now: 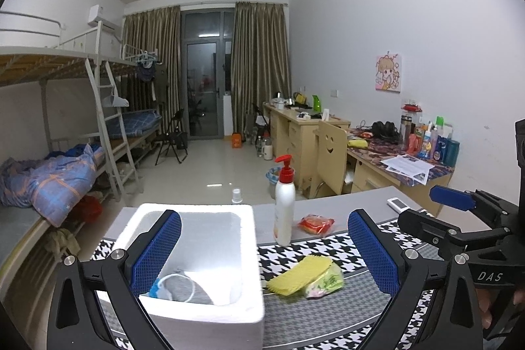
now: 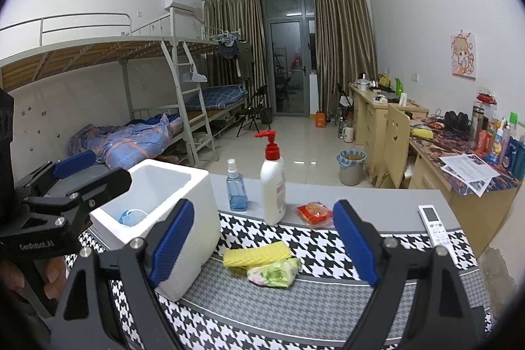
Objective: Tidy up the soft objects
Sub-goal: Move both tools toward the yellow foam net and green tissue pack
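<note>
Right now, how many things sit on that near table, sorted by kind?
Bottles: 2, pump bottle and blue spray bottle
Soft pieces: 3, yellow sponge cloth, green packet, red packet
Foam box: 1
Remote: 1
Total: 7

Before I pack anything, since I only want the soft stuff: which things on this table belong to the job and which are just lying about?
For the job:
white foam box
face mask in the box
yellow sponge
green floral packet
red packet

Lying about:
pump bottle
blue spray bottle
remote control
</note>
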A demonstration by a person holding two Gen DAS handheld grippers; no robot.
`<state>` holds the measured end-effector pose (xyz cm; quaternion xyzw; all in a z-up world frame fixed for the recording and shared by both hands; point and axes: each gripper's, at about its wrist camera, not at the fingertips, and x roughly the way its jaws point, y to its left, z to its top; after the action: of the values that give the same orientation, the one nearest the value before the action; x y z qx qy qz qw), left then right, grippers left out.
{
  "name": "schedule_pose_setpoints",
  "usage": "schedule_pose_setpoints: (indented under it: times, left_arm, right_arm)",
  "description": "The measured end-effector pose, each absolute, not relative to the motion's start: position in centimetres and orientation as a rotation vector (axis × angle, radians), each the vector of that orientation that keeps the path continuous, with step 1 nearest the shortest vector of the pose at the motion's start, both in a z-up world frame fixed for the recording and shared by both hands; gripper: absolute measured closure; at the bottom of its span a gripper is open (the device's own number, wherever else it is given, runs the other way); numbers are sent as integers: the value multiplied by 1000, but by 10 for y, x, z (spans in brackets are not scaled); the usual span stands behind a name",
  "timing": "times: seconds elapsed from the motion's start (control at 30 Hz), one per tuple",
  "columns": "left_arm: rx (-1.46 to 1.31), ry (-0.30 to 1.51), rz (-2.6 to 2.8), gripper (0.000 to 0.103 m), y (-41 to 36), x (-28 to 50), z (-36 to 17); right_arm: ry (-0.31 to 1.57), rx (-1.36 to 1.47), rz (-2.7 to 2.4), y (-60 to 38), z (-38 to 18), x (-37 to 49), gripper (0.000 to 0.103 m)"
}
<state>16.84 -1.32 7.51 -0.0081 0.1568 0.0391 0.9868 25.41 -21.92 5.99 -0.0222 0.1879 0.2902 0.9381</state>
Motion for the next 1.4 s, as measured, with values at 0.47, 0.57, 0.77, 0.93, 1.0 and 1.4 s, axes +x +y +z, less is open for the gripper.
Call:
schedule_pose_setpoints:
  times: [0.47, 0.57, 0.77, 0.93, 1.0, 1.4]
  left_arm:
    - [-36, 329, 64, 1, -29, 180, 70]
    - [-35, 334, 66, 1, -32, 184, 69]
    - [-30, 346, 68, 1, -41, 191, 67]
    - [-31, 358, 72, 1, -45, 197, 64]
    - [-31, 364, 76, 1, -46, 200, 62]
    - [-23, 405, 74, 1, -58, 221, 50]
  right_arm:
    - [396, -57, 590, -242, 57, 264, 14]
    - [399, -60, 581, -245, 55, 265, 14]
    - [420, -62, 575, -251, 49, 271, 14]
    - [428, -74, 578, -253, 44, 273, 14]
    - [434, -75, 577, -254, 43, 275, 14]
    - [485, -60, 566, -266, 27, 288, 14]
